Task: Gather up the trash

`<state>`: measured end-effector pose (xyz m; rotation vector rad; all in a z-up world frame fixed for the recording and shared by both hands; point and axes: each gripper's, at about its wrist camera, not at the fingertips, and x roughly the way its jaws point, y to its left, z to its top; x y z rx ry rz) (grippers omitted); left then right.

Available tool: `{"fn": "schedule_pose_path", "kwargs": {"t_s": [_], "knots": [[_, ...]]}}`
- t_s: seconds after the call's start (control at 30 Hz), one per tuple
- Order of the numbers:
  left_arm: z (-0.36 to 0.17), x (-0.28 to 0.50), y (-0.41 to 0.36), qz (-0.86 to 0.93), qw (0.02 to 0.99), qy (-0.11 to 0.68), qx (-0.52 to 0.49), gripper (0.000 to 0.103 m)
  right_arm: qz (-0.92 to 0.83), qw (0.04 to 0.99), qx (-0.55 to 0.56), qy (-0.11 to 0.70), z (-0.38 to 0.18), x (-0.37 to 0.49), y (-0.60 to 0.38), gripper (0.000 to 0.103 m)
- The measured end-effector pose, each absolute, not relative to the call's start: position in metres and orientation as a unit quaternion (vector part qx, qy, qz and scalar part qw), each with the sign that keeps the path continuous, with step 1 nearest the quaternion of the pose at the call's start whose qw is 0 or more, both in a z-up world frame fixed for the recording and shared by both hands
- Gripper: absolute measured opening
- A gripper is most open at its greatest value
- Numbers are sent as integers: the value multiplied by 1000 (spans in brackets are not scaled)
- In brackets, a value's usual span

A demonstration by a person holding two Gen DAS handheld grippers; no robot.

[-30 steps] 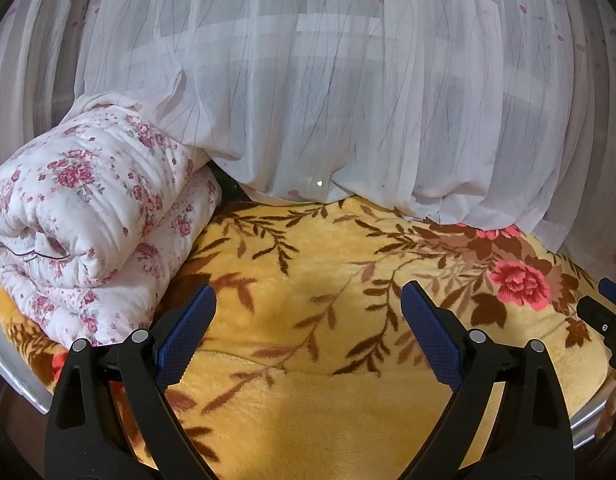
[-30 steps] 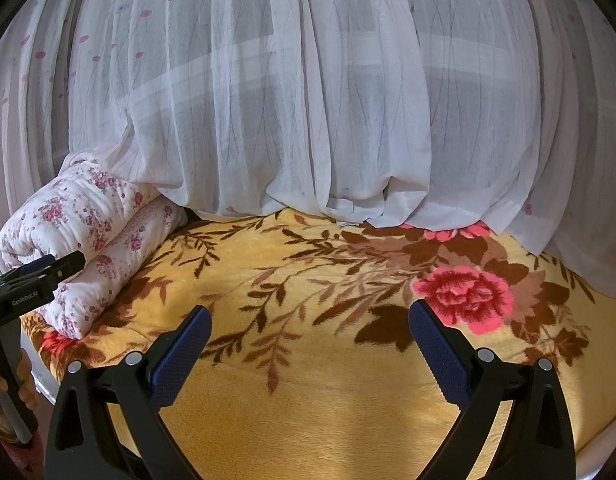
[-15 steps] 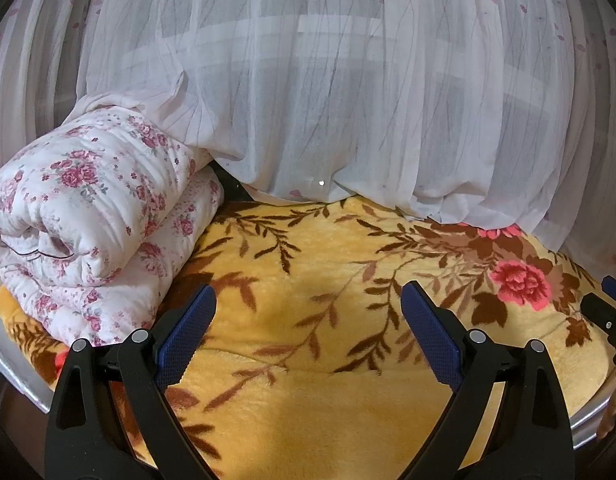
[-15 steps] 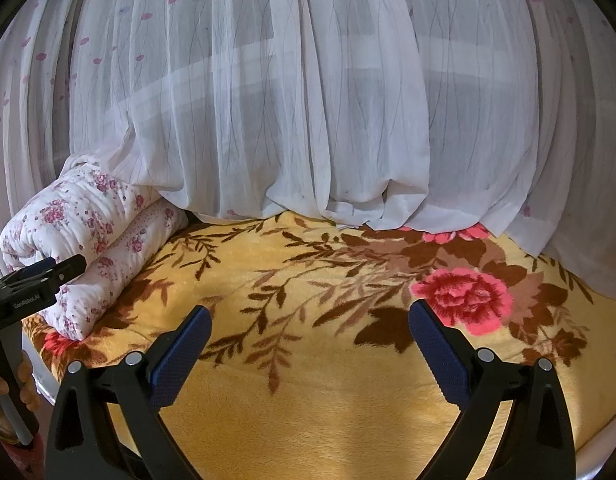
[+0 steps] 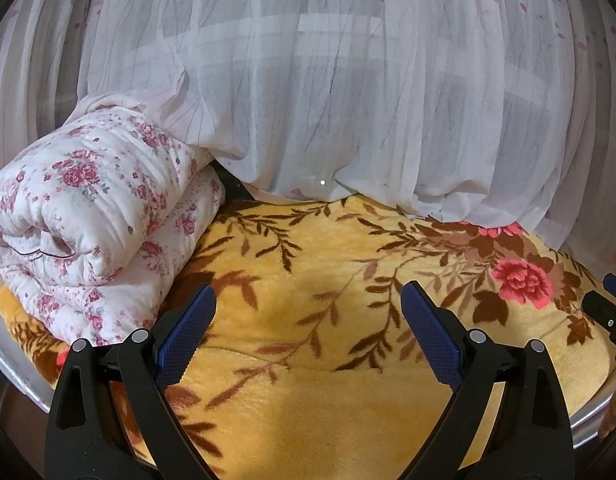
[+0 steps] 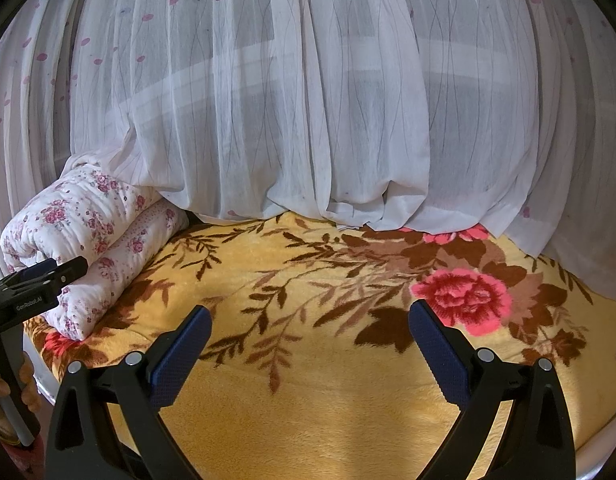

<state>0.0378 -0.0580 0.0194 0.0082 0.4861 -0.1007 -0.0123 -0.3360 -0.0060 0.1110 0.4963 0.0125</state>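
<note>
No piece of trash shows in either view. My left gripper (image 5: 308,300) hangs open over the near part of a yellow floral blanket (image 5: 328,280), nothing between its blue pads. My right gripper (image 6: 308,320) is open too, above the same blanket (image 6: 308,400), with a gap of bare fabric between the fingers. The left gripper's black body (image 6: 36,284) pokes in at the left edge of the right wrist view, held by a hand (image 6: 28,384). The right gripper's tip (image 5: 612,308) appears at the right edge of the left wrist view.
A rolled white quilt with pink flowers (image 5: 92,220) lies on the blanket's left side (image 6: 92,252). A sheer white curtain with pink dots (image 5: 348,100) hangs behind and drapes onto the blanket's far edge (image 6: 348,120). The bed's pale rim (image 5: 596,416) curves along the near right.
Both views have shifted very slightly; the quilt sits a little lower in the left view. Both grippers stay open and empty.
</note>
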Motion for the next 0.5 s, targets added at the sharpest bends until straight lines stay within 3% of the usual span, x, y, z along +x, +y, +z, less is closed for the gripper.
{"fn": "schedule_pose_path", "kwargs": {"t_s": [0.5], "knots": [[25, 32, -58, -58, 973, 222, 16, 91, 5, 968, 55, 245, -5, -13, -336, 97]]}}
